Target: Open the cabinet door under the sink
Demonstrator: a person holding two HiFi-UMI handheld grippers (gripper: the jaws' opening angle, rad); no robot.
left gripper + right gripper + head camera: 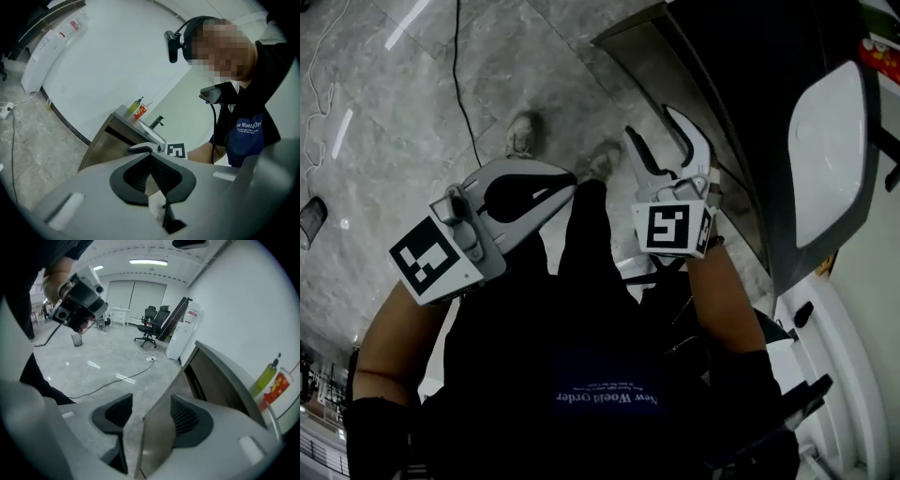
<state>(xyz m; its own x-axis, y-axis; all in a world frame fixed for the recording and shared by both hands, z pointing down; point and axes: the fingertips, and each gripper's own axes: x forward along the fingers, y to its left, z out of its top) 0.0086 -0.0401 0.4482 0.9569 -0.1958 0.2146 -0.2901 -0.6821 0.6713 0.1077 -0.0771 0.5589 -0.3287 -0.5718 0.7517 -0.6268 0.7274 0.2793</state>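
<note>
Right gripper view: we see right gripper [150,413] fingers spread, edge of ajar cabinet door [159,441] between them, not clamped. Head view alone shows sink [830,159] basin above cabinet. We read left gripper [151,157] fingers closed, empty, well apart from door; its view takes in faucet [157,123] on worktop [123,114].

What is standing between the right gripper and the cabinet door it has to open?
Nothing visible. The right gripper is already at the door. Its fingers stand apart with the door's free edge between them, and they do not seem to press on it yet.
</note>
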